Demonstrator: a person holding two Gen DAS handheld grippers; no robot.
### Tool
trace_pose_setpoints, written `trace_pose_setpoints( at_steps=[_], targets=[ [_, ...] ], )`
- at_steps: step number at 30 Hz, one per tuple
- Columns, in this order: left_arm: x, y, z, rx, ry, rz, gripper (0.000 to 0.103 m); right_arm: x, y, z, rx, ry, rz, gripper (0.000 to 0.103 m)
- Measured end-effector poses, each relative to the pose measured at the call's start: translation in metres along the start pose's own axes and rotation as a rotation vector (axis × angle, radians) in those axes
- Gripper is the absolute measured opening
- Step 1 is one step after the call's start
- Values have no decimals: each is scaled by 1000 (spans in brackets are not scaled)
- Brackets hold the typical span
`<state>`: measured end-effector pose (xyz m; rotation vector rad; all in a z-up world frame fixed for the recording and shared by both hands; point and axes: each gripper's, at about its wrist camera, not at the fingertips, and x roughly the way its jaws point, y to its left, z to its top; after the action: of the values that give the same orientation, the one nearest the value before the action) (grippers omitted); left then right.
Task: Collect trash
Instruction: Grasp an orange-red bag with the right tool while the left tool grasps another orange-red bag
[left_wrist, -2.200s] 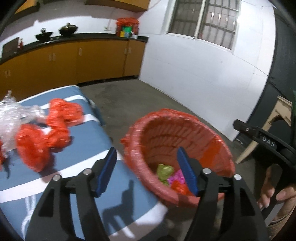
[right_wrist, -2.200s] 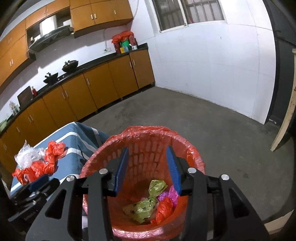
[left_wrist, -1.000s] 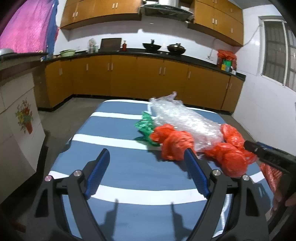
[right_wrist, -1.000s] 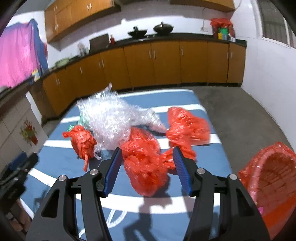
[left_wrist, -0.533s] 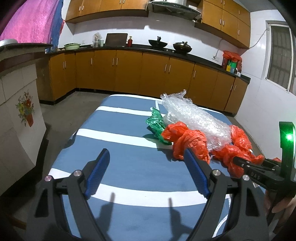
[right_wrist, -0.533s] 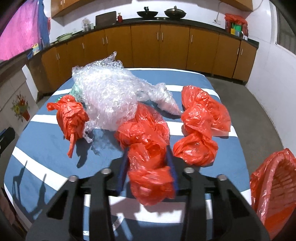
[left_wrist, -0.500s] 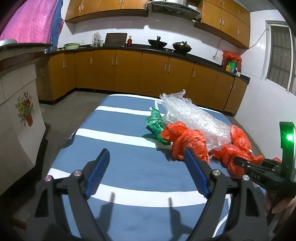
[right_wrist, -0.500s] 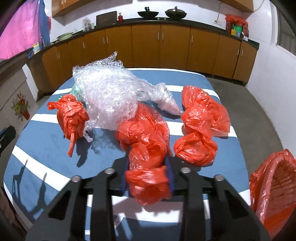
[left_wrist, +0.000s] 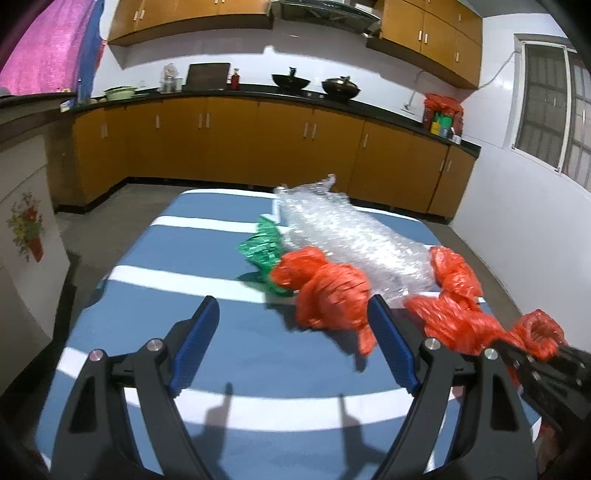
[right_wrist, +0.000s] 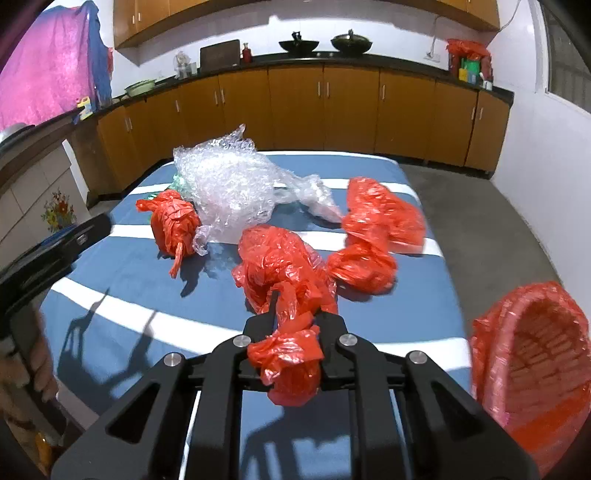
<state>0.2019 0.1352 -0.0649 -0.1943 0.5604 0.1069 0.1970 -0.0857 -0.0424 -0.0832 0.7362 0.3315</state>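
The right gripper (right_wrist: 291, 314), whose jaws have just been closing, clenches the nearest red bag (right_wrist: 284, 273) on the striped table (right_wrist: 122, 280), the basket (right_wrist: 532, 369) to its right, while the left gripper (left_wrist: 291, 347) stays wide and empty.

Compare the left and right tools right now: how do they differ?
The left tool stands wide open with nothing between its blue pads; the right tool has just been closing and is shut on a crumpled red plastic bag. The left hangs short of another knotted red plastic bag. Both point down over the blue striped table.
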Motion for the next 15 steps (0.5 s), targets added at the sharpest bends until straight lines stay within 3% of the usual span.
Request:
trace_pose_setpoints(
  at_steps=[6,15],
  targets=[
    [32,-28,11,10,49,-13,79,-25,-22,-6,73,-41,-37,14],
    [76,-42,12,22,150,33,59,-37,-40,-8,144,-61,-35,14]
  ],
)
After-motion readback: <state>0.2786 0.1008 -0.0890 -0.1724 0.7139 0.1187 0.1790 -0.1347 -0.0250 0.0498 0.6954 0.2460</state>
